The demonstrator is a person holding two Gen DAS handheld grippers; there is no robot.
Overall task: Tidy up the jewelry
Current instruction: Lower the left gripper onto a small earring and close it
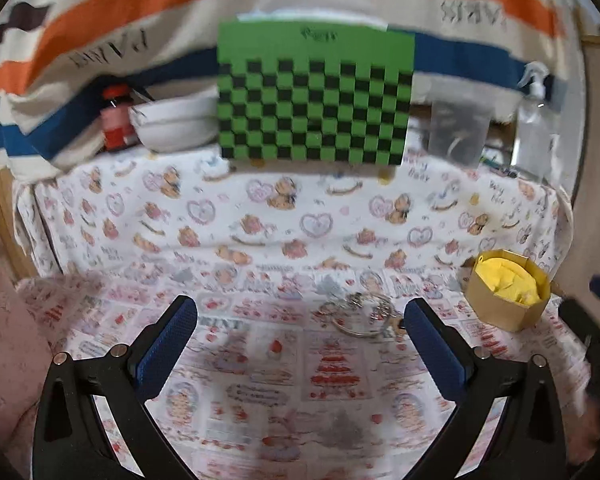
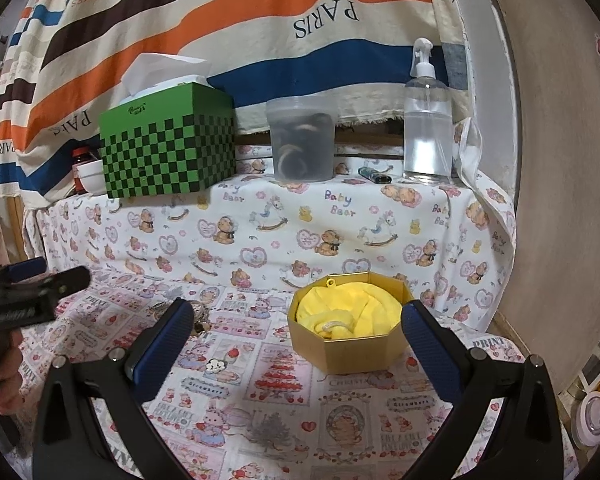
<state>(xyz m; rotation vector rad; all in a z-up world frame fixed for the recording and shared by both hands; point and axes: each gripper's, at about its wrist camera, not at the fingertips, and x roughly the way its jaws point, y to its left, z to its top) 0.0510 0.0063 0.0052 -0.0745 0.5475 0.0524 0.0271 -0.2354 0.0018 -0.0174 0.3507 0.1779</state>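
Note:
A small pile of silver jewelry, with rings and a bracelet, lies on the printed cloth. My left gripper is open and empty, and the pile lies just ahead, close to its right finger. A gold octagonal box lined with yellow cloth stands to the right; it also shows in the left wrist view. My right gripper is open and empty, with the box between its fingers. In the right wrist view the jewelry is partly hidden behind the left finger.
A green checkered tissue box, a translucent tub, a spray bottle and a dark lighter stand on the raised shelf behind. White bowls and a red-capped jar stand at the left. A small cloud charm lies on the cloth.

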